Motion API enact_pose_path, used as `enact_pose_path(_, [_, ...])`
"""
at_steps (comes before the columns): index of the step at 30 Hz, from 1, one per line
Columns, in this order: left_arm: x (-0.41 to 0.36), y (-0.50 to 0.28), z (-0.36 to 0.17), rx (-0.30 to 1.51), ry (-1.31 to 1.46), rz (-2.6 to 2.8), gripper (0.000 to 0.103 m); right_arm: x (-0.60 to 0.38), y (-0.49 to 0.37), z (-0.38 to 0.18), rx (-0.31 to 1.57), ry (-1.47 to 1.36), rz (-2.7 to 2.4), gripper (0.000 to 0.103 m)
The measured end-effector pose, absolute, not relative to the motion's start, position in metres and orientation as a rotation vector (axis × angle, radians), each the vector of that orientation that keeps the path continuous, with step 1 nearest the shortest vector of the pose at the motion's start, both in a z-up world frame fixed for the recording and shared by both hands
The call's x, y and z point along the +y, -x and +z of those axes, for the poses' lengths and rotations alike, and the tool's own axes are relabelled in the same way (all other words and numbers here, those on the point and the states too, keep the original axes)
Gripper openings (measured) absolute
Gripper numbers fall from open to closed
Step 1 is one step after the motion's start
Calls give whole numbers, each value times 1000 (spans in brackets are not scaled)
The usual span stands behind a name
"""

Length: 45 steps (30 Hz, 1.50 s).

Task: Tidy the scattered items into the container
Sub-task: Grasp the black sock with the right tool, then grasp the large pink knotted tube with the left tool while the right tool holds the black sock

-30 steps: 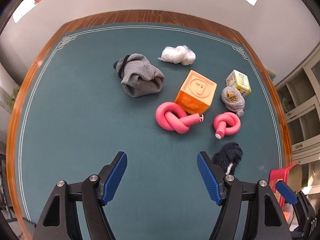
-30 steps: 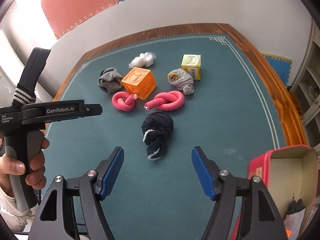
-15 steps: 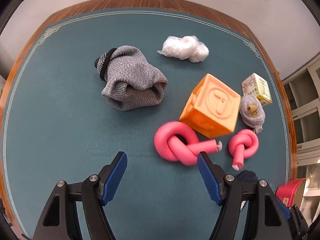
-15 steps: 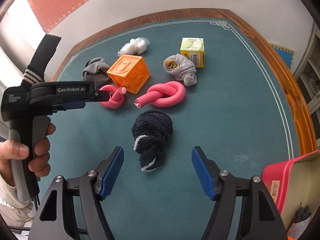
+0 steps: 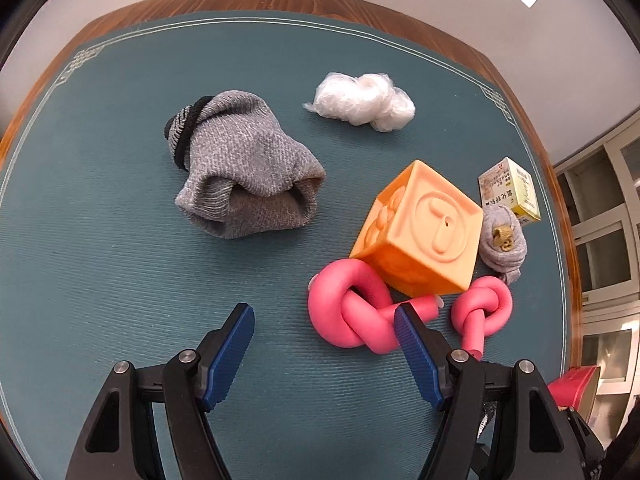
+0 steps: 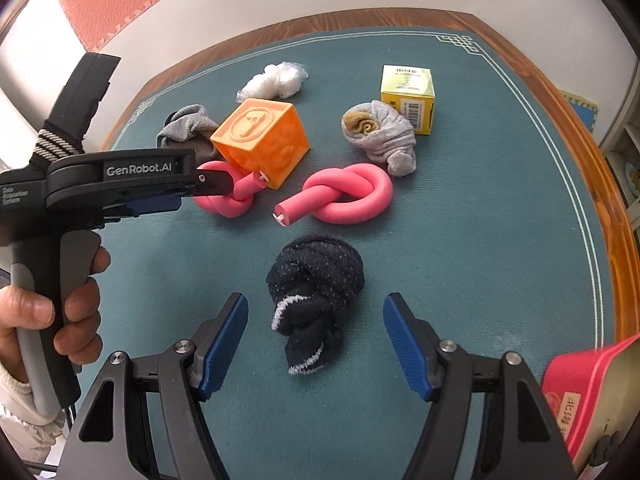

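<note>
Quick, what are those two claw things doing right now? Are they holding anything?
Left gripper: open, holding nothing, pink foam knot beside one finger.
Right gripper: open, straddling the dark navy sock, not gripping it.

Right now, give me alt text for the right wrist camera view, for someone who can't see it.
The open right gripper hovers over a knotted dark sock on a green table mat, its pads on either side, not touching it. Beyond lie two knotted pink foam tubes, an orange cube, grey socks and a yellow box. The left gripper enters at left; a red container sits bottom right.
</note>
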<state>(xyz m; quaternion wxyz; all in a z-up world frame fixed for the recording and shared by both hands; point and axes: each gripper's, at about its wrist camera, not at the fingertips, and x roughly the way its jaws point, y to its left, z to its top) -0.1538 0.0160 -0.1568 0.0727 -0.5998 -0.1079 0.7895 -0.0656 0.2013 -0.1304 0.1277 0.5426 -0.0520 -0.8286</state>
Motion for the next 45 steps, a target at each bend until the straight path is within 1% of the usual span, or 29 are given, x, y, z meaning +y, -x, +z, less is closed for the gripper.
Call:
enact_pose_path(6, [21,154,-159,-326,1782,2370,74,201,71,-136,-150,-1588,-2407,74])
enact_pose_path(8, [23,154,-158,-324,1774,2370,70,201,72,-138,-150,-1588,-2398,74])
enact_pose_path(10, [24,153,-156,-325,1757,2367,57,200,72,-140,-150,-1587,-2389,73])
enact_pose_path(11, [26,152,-154,-320,1747,2366,53,200,72,-140,-150,-1584,-2381,67])
enact_pose_path(12, [28,152,-153,-312,1738,2364,44,200,71,-141,-151,-1584,-2374,61])
enact_pose_path(13, [30,152,-152,-302,1734,2366,43,200,72,-143,-152,-1591,-2369,52])
enact_pose_path(17, [32,150,-151,-285,1738,2381,40,201,70,-142,-173,-1577,-2363,44])
enact_pose_path(23, [29,139,-142,-301,1741,2417,33,207,61,-126,-196,-1524,-2403,42])
enact_pose_path(24, [28,138,-140,-302,1737,2420,30,208,59,-122,-198,-1512,-2409,42])
enact_pose_path(25, [26,136,-137,-303,1731,2422,23,209,57,-119,-201,-1501,-2415,42])
enact_pose_path(26, [26,134,-133,-303,1724,2425,22,210,55,-115,-201,-1488,-2420,42])
enact_pose_path(30, [31,124,-124,-279,1704,2444,19,212,46,-105,-199,-1449,-2436,40])
enact_pose_path(42, [36,101,-113,-237,1696,2497,19,241,15,-79,-245,-1375,-2522,40])
enact_pose_path(45, [31,101,-117,-249,1710,2521,19,248,9,-75,-255,-1370,-2541,40])
